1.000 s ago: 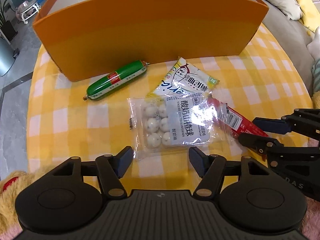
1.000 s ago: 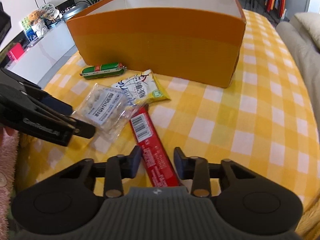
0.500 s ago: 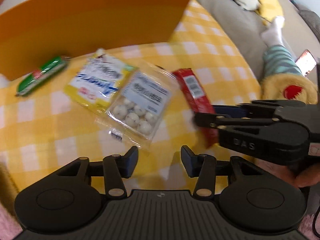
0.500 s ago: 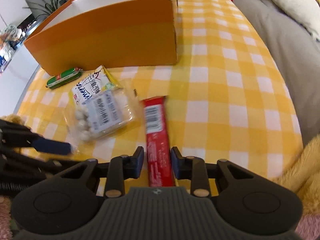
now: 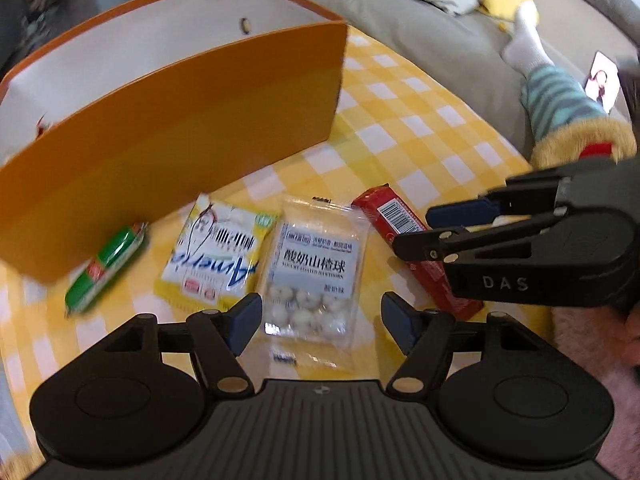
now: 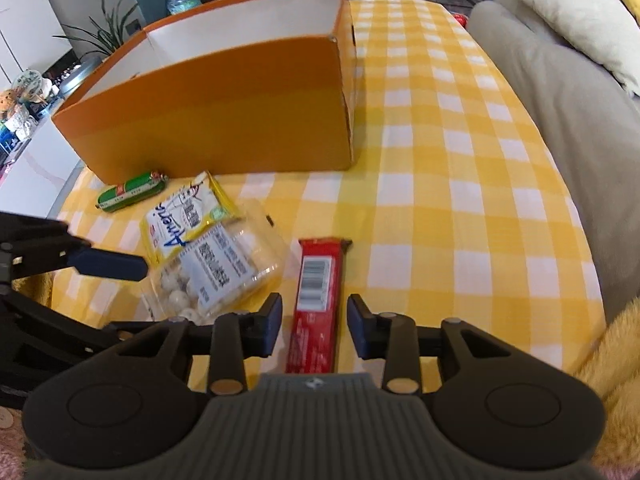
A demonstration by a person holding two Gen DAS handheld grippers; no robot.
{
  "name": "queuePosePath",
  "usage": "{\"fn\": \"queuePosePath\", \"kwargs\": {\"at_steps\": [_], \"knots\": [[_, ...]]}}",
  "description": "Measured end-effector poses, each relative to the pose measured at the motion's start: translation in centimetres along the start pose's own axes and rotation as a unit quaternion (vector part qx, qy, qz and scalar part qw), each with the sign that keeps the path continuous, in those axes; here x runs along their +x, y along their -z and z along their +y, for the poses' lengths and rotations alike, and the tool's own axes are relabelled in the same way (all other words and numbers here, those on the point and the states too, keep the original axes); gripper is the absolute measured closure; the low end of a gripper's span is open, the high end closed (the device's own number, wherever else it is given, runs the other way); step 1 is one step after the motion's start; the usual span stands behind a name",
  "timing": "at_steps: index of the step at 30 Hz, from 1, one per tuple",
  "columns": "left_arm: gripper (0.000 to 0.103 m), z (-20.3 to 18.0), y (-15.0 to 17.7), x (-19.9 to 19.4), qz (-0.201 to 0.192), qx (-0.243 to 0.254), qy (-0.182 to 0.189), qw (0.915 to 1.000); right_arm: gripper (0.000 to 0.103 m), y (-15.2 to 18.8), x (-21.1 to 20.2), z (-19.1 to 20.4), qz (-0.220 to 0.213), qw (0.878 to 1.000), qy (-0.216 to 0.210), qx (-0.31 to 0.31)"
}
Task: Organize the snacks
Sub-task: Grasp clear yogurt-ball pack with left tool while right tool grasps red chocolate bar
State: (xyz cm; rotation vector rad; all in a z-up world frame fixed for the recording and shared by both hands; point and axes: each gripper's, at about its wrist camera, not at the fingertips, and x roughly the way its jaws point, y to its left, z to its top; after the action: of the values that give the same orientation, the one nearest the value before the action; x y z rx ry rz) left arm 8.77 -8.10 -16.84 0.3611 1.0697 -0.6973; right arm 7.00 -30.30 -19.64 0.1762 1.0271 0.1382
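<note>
An orange box (image 5: pixel 180 128) (image 6: pixel 224 128) with a white inside stands at the back of the yellow checked table. In front of it lie a green sausage (image 5: pixel 106 266) (image 6: pixel 132 195), a yellow-and-white packet (image 5: pixel 220 252) (image 6: pixel 184 216), a clear bag of white balls (image 5: pixel 314 276) (image 6: pixel 216 276) and a red bar (image 5: pixel 408 248) (image 6: pixel 318 300). My left gripper (image 5: pixel 320 326) is open, its fingers either side of the clear bag's near end. My right gripper (image 6: pixel 314 328) is open, its fingers either side of the red bar with gaps on both sides.
The checked tablecloth (image 6: pixel 460 200) stretches to the right of the box. A grey sofa (image 6: pixel 568 112) with a cream pillow (image 6: pixel 572 12) runs along the right. A striped sock and fluffy yellow slipper (image 5: pixel 576 136) sit at the table's right edge.
Both grippers opened wider. The left gripper swung back over the clear bag. The right gripper stayed over the red bar.
</note>
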Motion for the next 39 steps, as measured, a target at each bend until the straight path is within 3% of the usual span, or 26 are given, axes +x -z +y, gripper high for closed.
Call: {"fn": "queuePosePath", "kwargs": {"at_steps": [5,13,16,18,22,27,33,39], "knots": [[0.021,-0.4,-0.4,1.2,-0.005,0.042,-0.02,0.9989,0.07,-0.4,0.6,-0.4,0.0,1.0,-0.017,0.0],[0.031,-0.2,-0.3,2.2,-0.002,0.038,-0.017,0.9991,0.07,-0.5,1.6,-0.5,0.012,1.0,-0.014,-0.005],[0.033,-1.0,-0.4,2.2,0.012,0.051,-0.032,0.9981,0.071,-0.4,1.6,-0.1,0.011,1.0,-0.006,-0.018],[0.034,-1.0,-0.5,2.1,0.036,0.034,-0.04,0.9979,0.071,-0.3,1.6,0.2,0.011,1.0,-0.001,-0.029],[0.033,-0.1,0.0,1.6,0.068,-0.044,-0.048,0.9956,0.071,-0.1,1.6,0.7,0.012,0.999,0.011,-0.05],[0.028,-0.1,0.9,1.8,0.043,-0.055,-0.057,0.9959,0.07,0.1,1.7,1.2,0.011,0.997,0.026,-0.073],[0.025,-1.1,1.1,2.2,0.015,-0.017,-0.076,0.9968,0.069,0.1,1.7,1.1,0.009,0.997,0.027,-0.076],[0.034,-1.0,1.3,2.2,0.013,-0.025,-0.065,0.9975,0.069,0.4,1.6,1.3,0.005,0.997,0.028,-0.077]]}}
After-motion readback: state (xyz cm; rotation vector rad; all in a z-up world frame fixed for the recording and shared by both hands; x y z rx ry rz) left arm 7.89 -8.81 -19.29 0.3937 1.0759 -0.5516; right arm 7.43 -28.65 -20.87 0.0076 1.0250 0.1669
